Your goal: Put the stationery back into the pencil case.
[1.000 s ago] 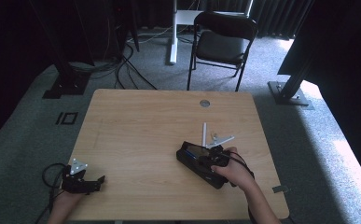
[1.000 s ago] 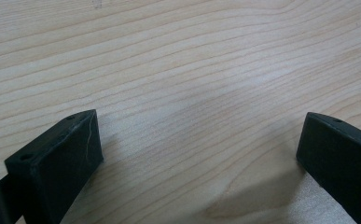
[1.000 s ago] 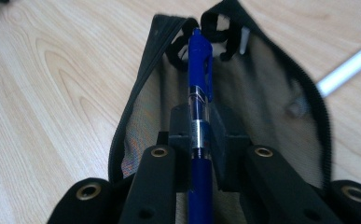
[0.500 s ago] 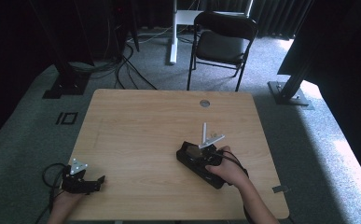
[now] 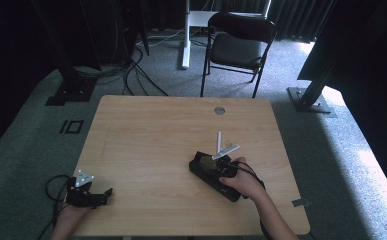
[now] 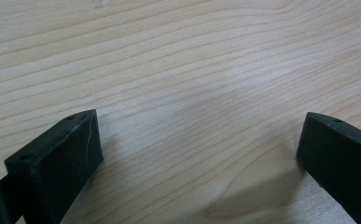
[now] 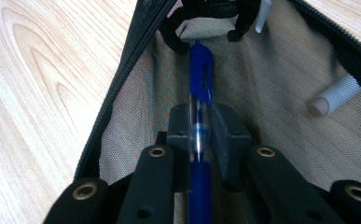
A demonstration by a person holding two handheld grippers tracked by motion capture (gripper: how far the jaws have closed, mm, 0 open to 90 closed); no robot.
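High view: we see the right tongs lower centre-right of frame, over a black pencil case lying on the tabletop. Two white pens stick out of the case toward upper right, crossed in a V. Left tongs sit at lower left, at the tabletop's near edge, well apart from the case.

Left gripper view: jaws wide apart at lower left and lower right of frame, nothing betw. them, just bare wood grain. Idle, we judge.

Right gripper view: jaws clamped on a blue pen, barrel running up the centre of frame, tip end reaching toward the far end of the case. Pads press both sides of the barrel. Mesh lining of the case spreads behind; zipper edge runs down the left. One white pen end shows at right, another at top right.

Step in hand, as we read it: loading the blue pen into the open case w/ the right tongs; pen is inside the opening but not let go.

Next move calls for: lower the pen flat onto the lining, clear of the white pens, then open the jaws & back out w/o snagging the zipper. Left tongs may need to steady the case if it slides.
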